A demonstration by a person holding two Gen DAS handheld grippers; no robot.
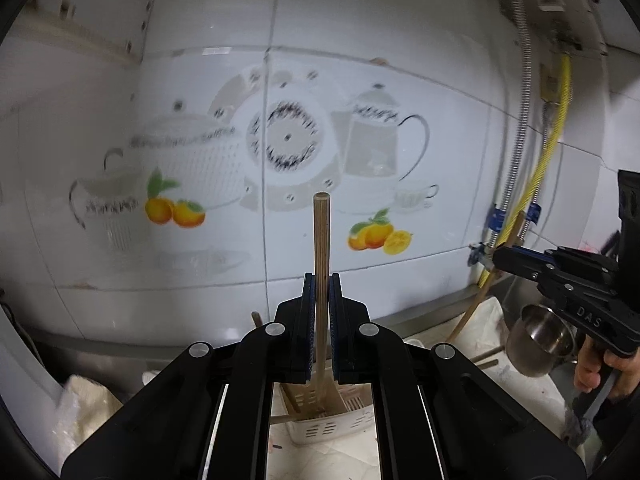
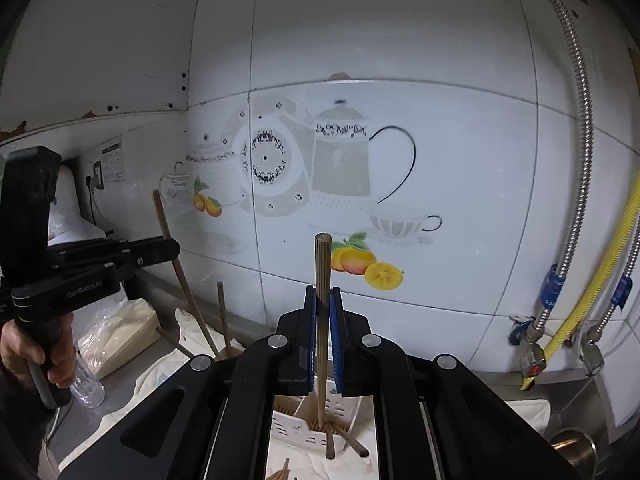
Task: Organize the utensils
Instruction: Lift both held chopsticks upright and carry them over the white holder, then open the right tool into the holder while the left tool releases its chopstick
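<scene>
Each tool has one chopstick. Left chopstick (image 1: 322,264) stands near upright, pinched between the blue pads of our left tool (image 1: 321,284), top end well above the fingertips, lower end running down toward the white slotted holder (image 1: 320,426) below. Left tool closed on it.

Right chopstick (image 2: 322,320) same story: near upright, clamped in our right tool (image 2: 323,300), top sticking above the pads, lower part dropping to the holder (image 2: 298,426). We can't tell whether its tip sits inside or just in front of the holder. Right tool closed on it.

More brown chopsticks (image 2: 336,430) already stand in the holder's compartments; one or two lean out over its front wall. The holder sits on the worktop (image 2: 352,468), on a pale cloth.

Outward: from the right view our left tool shows at the left with its stick tilted, a hand (image 2: 40,350) on the grip. From the left view the right tool (image 1: 500,258) is at the right edge, a hand (image 1: 600,368) on its handle, a steel cup (image 1: 538,340) near it. Plastic bottle (image 2: 86,384) and bagged packet (image 2: 120,332) on the left. Behind, a tiled wall (image 2: 400,40) with a teapot-and-orange print, a metal hose (image 2: 580,140) and a yellow hose (image 2: 592,288) to the right.
</scene>
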